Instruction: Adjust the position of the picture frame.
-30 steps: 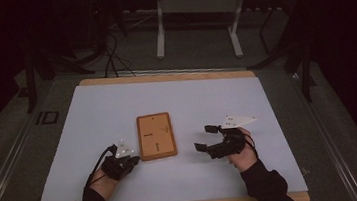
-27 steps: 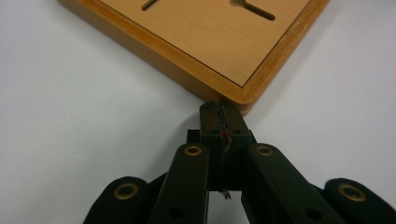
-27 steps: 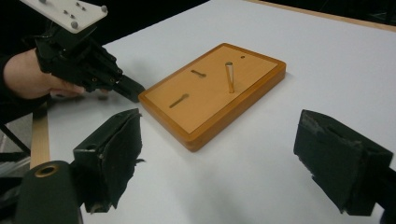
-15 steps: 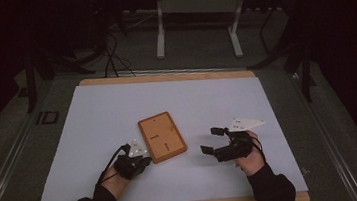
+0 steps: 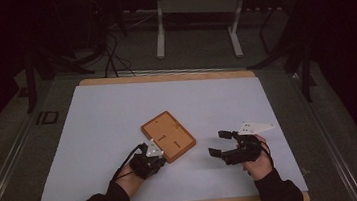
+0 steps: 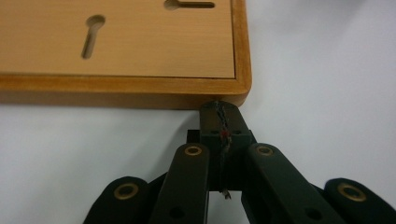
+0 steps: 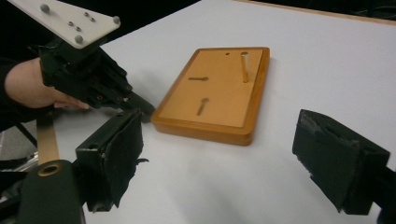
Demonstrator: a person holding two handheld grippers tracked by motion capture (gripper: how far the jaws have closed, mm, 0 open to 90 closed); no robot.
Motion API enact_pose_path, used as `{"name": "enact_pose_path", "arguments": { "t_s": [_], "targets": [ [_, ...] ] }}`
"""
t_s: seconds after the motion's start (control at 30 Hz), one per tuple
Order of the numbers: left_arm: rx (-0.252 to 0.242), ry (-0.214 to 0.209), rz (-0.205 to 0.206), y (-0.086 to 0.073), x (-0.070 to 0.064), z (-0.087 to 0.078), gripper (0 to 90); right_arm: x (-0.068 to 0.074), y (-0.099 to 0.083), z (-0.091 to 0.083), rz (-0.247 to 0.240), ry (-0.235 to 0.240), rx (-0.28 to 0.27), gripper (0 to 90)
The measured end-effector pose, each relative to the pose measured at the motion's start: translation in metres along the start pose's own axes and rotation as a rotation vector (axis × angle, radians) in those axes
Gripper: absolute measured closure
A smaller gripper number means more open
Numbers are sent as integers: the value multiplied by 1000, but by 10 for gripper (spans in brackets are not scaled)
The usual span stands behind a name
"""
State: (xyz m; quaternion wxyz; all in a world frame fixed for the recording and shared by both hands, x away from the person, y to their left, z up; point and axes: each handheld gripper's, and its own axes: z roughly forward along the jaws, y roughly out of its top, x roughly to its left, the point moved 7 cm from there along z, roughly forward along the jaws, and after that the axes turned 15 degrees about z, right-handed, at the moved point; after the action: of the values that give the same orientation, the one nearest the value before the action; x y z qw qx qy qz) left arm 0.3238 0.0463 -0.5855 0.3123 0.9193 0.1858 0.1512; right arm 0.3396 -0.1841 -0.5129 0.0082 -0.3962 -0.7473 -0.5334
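The high view looks forward and down from above my side of the desk (image 5: 93, 124), taking in its whole white top and the dark floor beyond. My left claw (image 6: 221, 112) carries a camera set low and very close against the wooden board (image 6: 121, 51), looking along the closed jaws. My right claw (image 7: 224, 163) looks from farther back across the desk. All three views share that board.

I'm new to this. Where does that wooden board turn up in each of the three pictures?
High view: the wooden board lies mid-table, turned at an angle.
Left gripper view: its near edge and corner run along the top.
Right gripper view: it lies centre, ahead of the jaws.
Shared landmark: the keyhole slots in its face.
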Motion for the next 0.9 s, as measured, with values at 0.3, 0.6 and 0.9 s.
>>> {"name": "enact_pose_path", "arguments": {
  "t_s": [0.3, 0.6, 0.9],
  "targets": [
    [12, -27, 26, 26, -6, 19, 897, 0, -8, -3, -1, -5, 9, 159],
    [17, -47, 47, 45, -8, 33, 897, -2, -11, -4, 8, -5, 12, 159],
    [16, -59, 59, 62, -7, 47, 897, -4, -13, -5, 5, -8, 14, 159]
  ]
}}
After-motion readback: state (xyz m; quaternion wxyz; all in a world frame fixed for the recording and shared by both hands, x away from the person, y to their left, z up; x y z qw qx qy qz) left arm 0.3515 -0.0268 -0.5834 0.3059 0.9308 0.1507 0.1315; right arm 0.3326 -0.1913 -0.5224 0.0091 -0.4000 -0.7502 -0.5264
